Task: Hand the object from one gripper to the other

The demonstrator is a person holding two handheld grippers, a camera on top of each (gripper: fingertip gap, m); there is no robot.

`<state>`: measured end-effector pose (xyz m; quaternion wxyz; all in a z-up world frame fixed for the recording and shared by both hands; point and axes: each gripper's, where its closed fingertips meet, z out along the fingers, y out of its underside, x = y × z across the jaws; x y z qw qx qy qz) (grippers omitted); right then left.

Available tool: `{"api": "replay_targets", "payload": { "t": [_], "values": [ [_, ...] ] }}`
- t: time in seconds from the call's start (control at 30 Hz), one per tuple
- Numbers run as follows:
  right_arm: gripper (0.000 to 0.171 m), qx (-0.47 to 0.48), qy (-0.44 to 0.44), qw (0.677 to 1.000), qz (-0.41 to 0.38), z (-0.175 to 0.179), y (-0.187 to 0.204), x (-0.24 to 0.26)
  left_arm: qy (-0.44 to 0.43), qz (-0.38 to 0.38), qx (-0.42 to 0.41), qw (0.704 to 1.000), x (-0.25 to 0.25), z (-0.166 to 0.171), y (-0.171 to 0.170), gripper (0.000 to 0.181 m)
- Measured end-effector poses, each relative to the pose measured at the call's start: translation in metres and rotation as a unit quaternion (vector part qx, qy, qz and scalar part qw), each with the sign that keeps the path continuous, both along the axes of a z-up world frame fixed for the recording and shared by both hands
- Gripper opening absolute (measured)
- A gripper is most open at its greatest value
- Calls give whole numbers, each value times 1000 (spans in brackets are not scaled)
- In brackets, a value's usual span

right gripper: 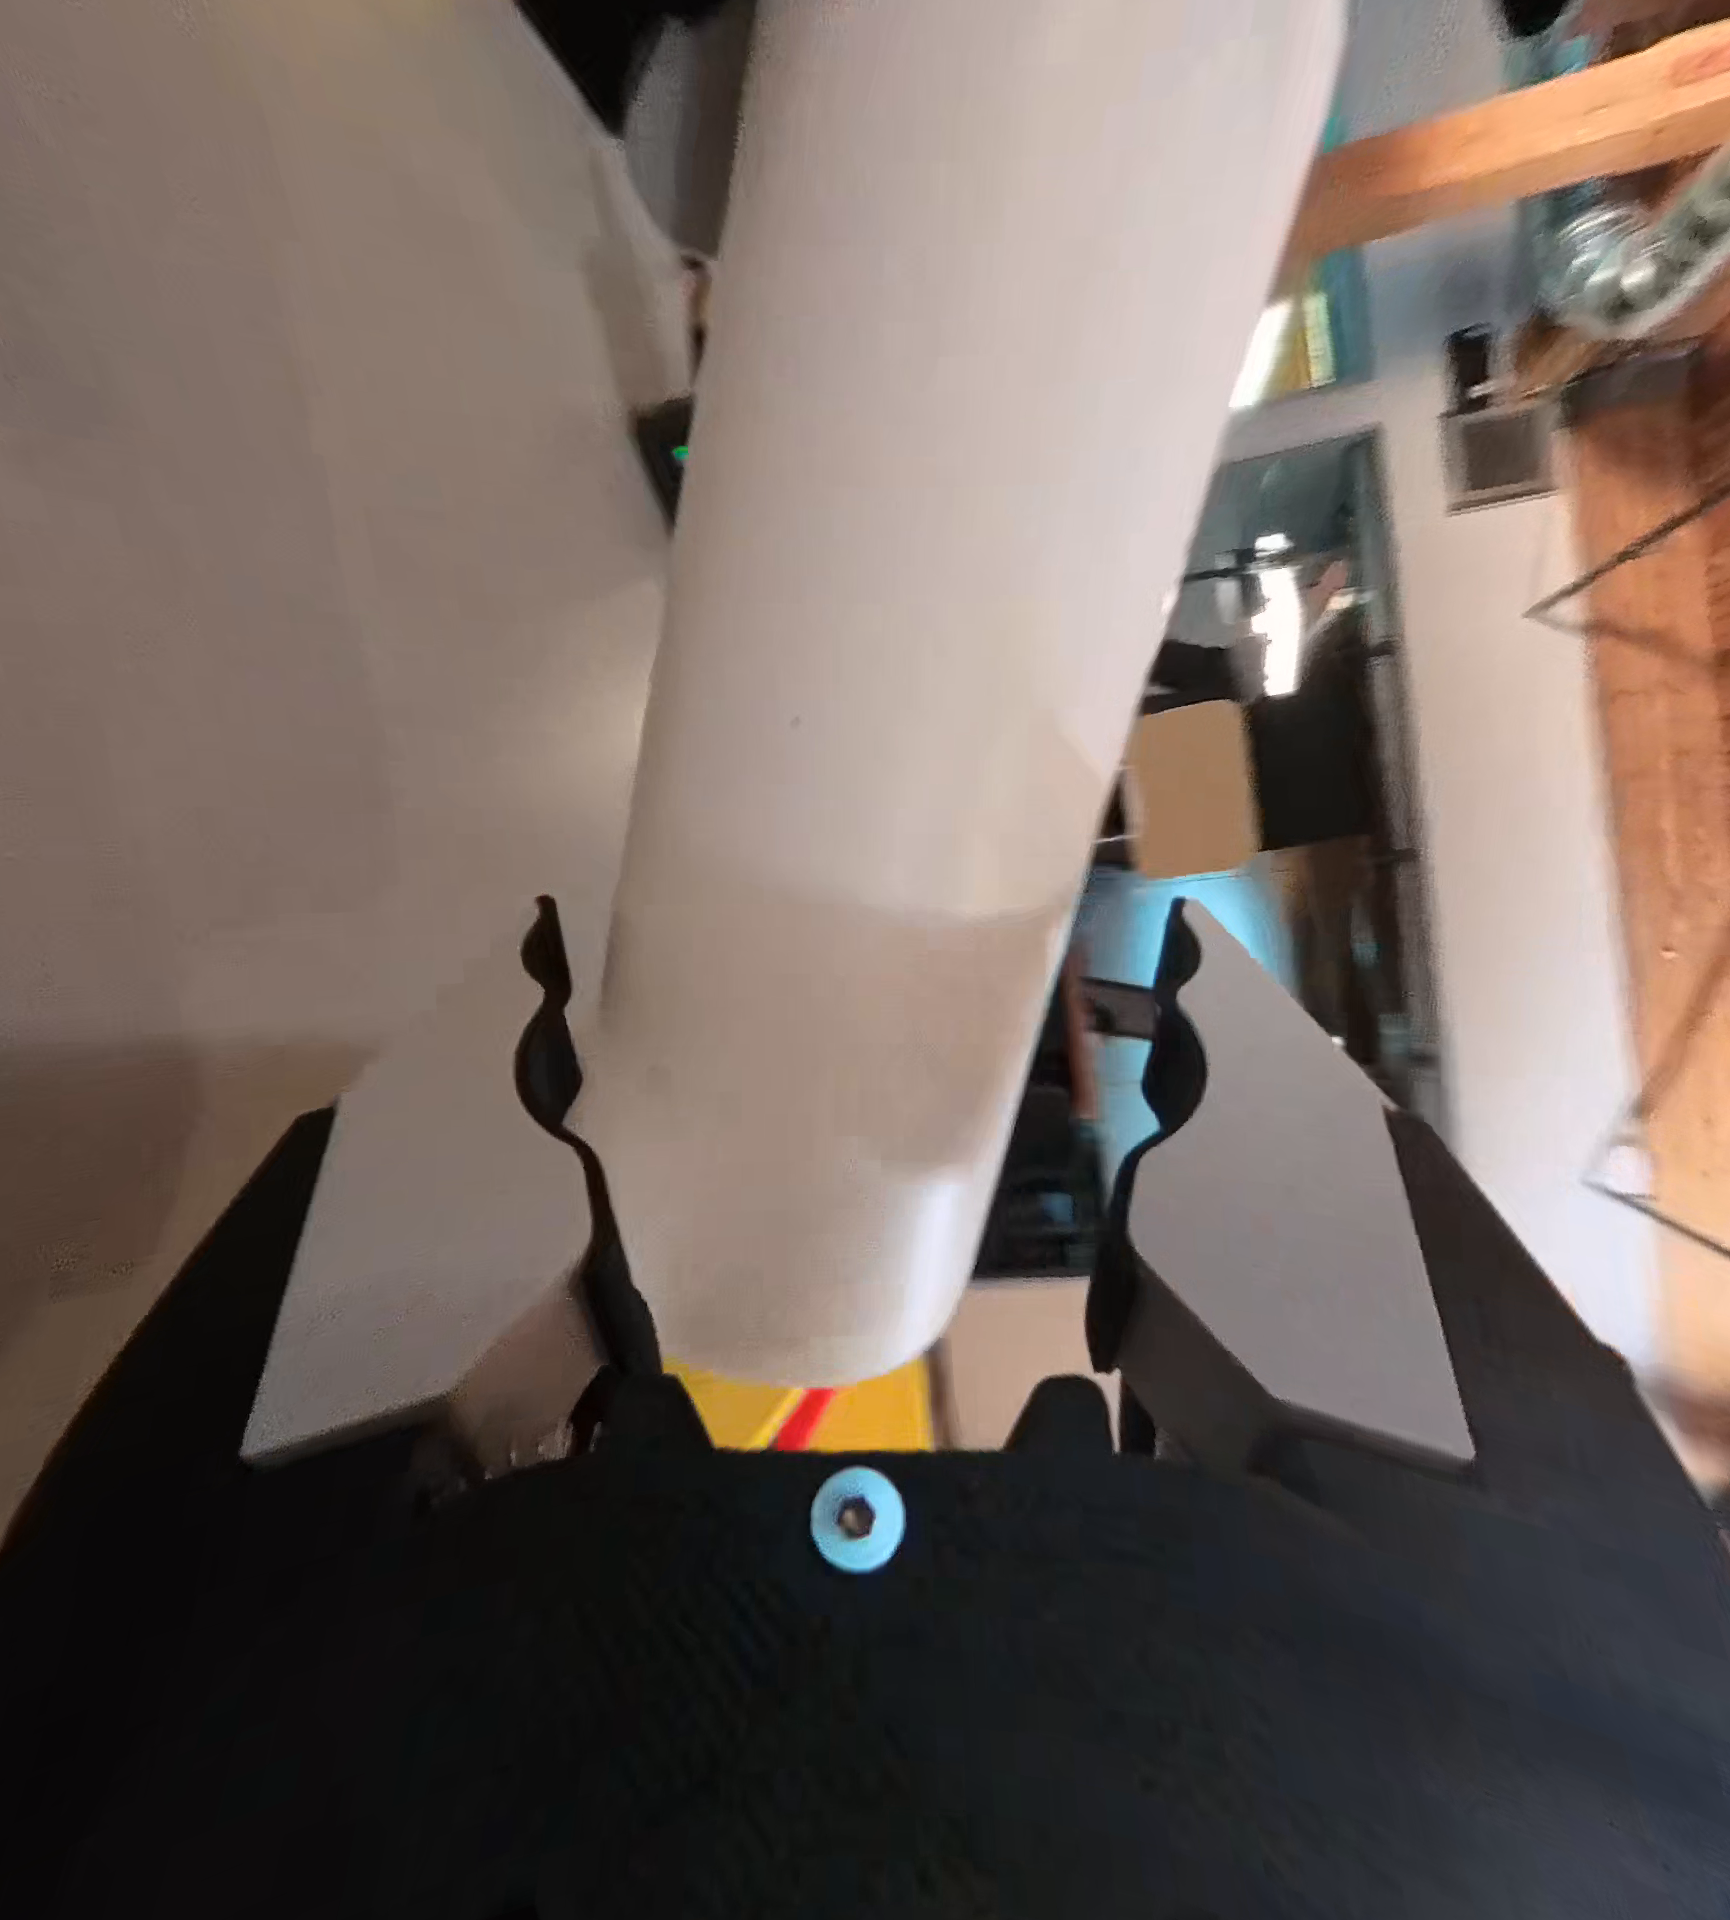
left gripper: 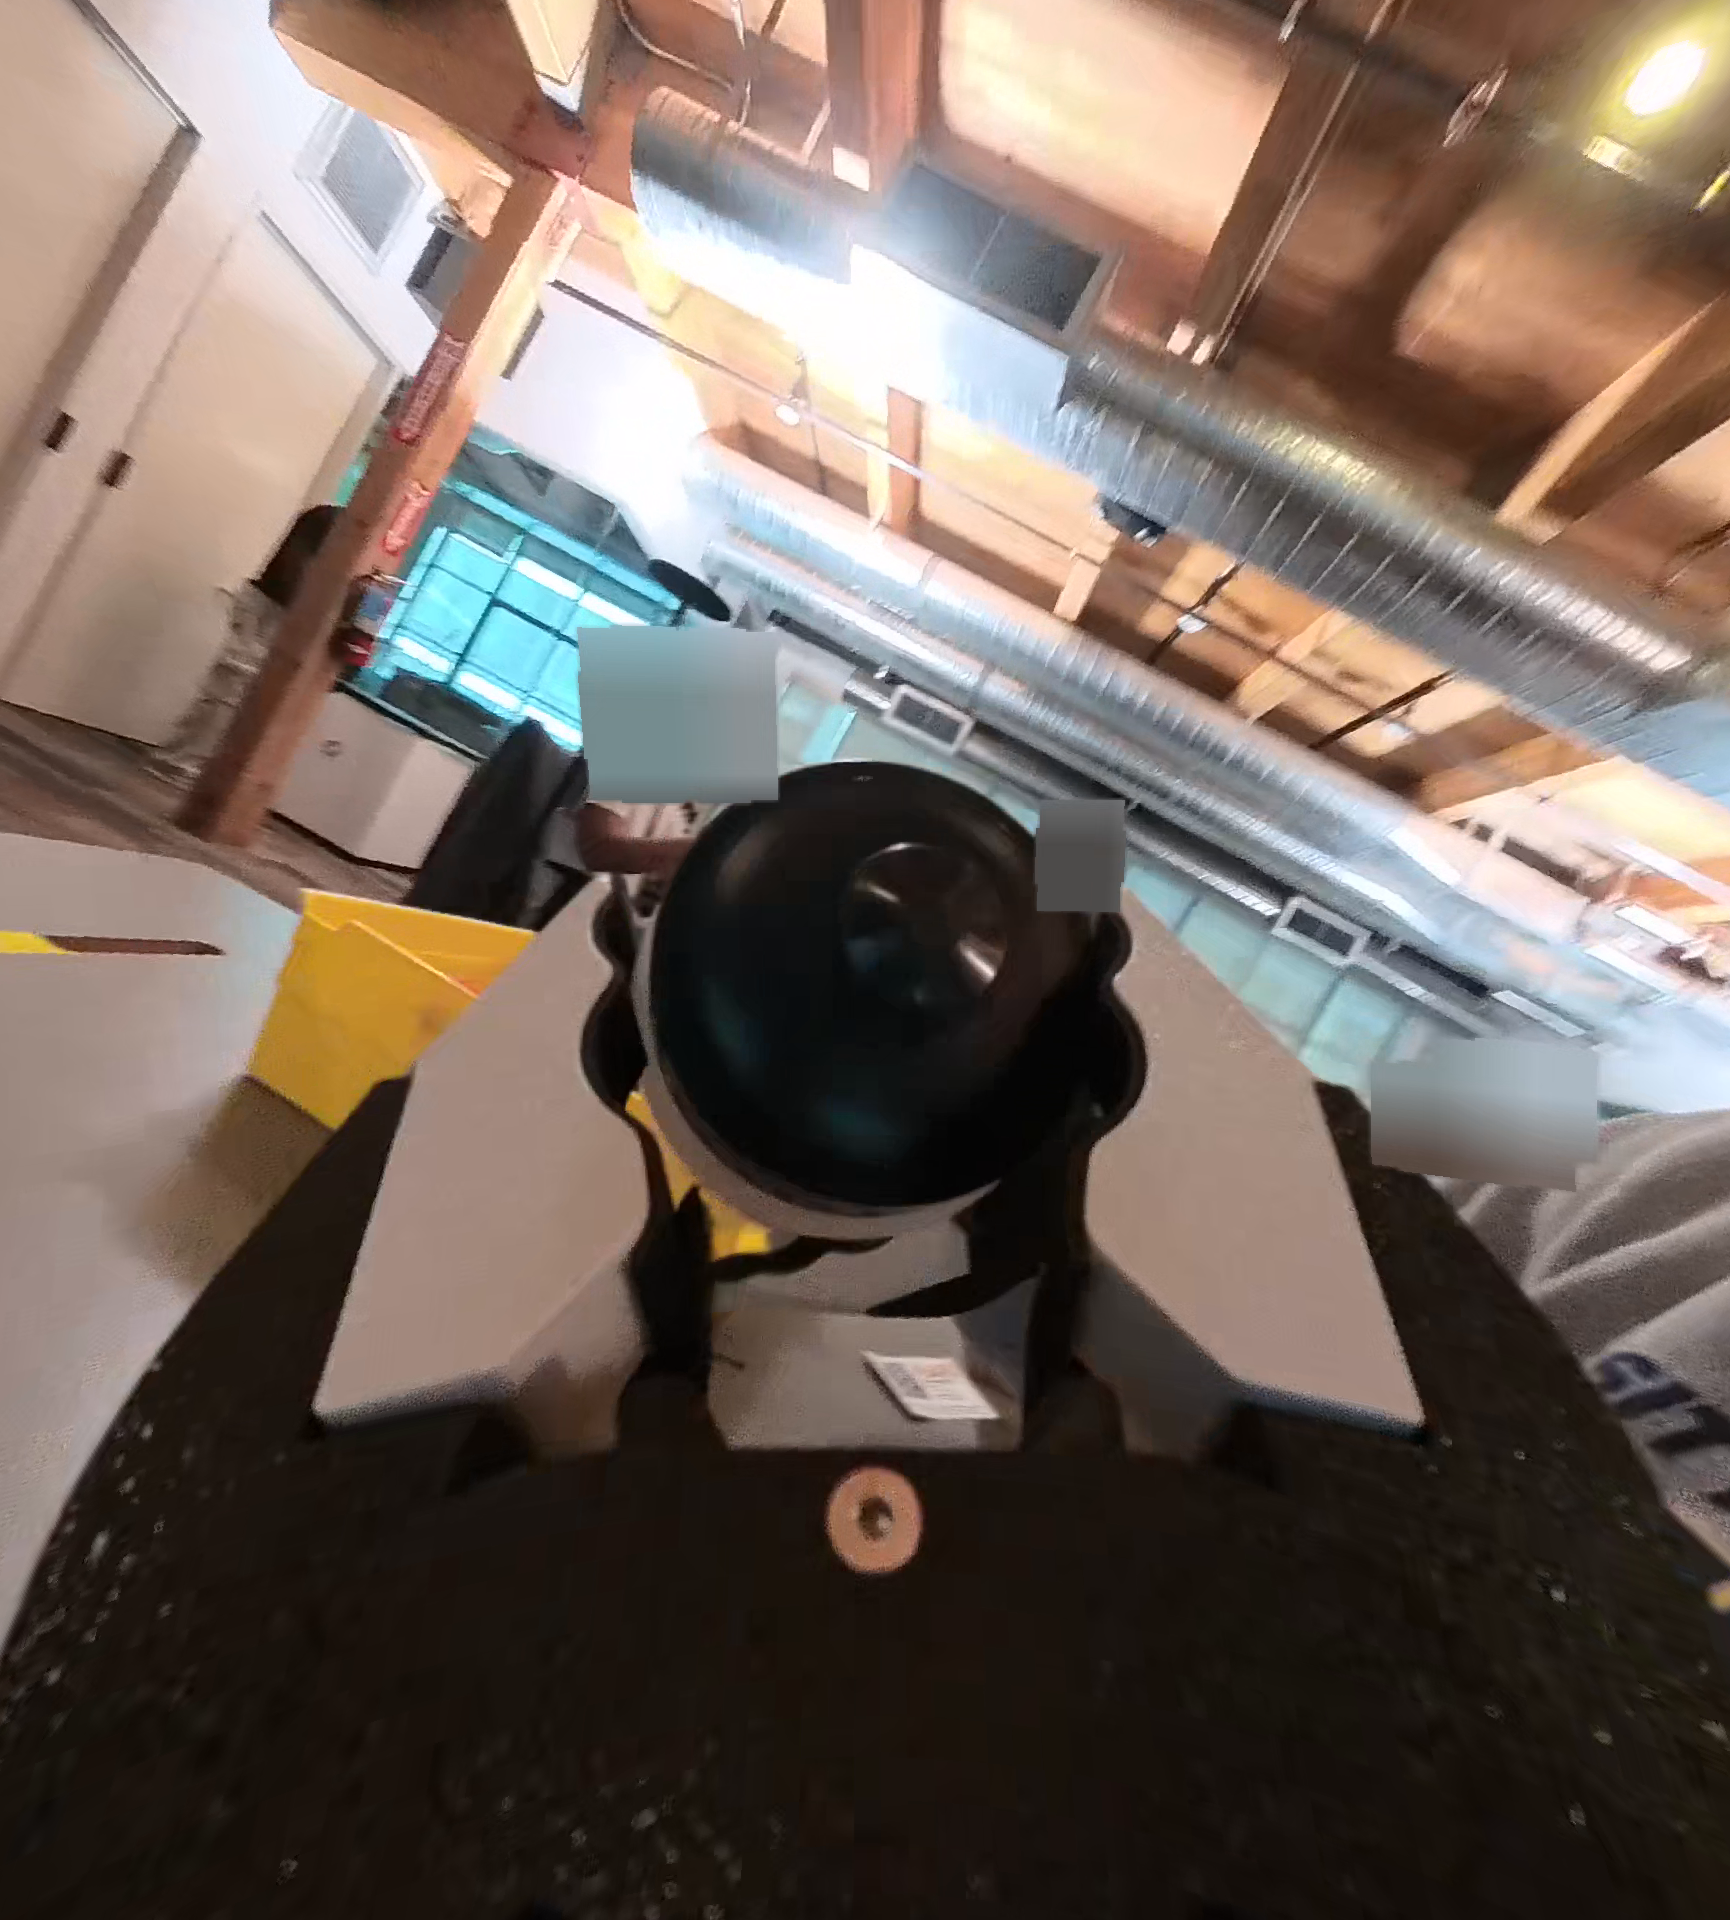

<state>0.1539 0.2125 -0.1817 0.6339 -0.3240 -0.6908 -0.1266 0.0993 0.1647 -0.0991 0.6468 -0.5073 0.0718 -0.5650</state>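
A white tumbler with a black domed lid (left gripper: 840, 997) sits end-on between the fingers of my left gripper (left gripper: 861, 935), lid toward the camera. The left gripper is shut on it, and both black wavy fingers press its sides. In the right wrist view the tumbler's white body (right gripper: 892, 623) runs up from between the fingers of my right gripper (right gripper: 861, 914). The right gripper is open. Its left finger (right gripper: 549, 1039) lies against the tumbler. Its right finger (right gripper: 1173, 1039) stands apart from it with a clear gap.
A yellow bin (left gripper: 373, 997) stands on the white table (left gripper: 61, 1143) to the left. A person's grey sleeve (left gripper: 1671, 1299) is at the right. Another person (left gripper: 258, 623) stands far off by a wooden post. A wooden wall (right gripper: 1723, 831) is to the right.
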Motion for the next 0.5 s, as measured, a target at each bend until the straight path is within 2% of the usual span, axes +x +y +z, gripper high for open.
{"api": "replay_targets", "payload": {
  "t": [0.1,0.2,0.27,0.37,0.5],
  "values": [
    [100,-88,-13,996,6,-18,-6,0,-19,-43,-19,999,-1,-7,1,85],
    [87,-221,21,974,40,-14,-21,2,-11,-76,-39,996,1,-17,-1,85],
    [86,-268,30,962,49,-10,-27,6,-16,-88,-37,995,3,-17,-3,84],
    [85,-326,38,943,52,-11,-32,11,23,-56,-3,998,5,-15,-4,83],
    [85,-386,65,919,50,-4,-26,28,74,37,8,997,-9,-21,8,109]
  ]
}}
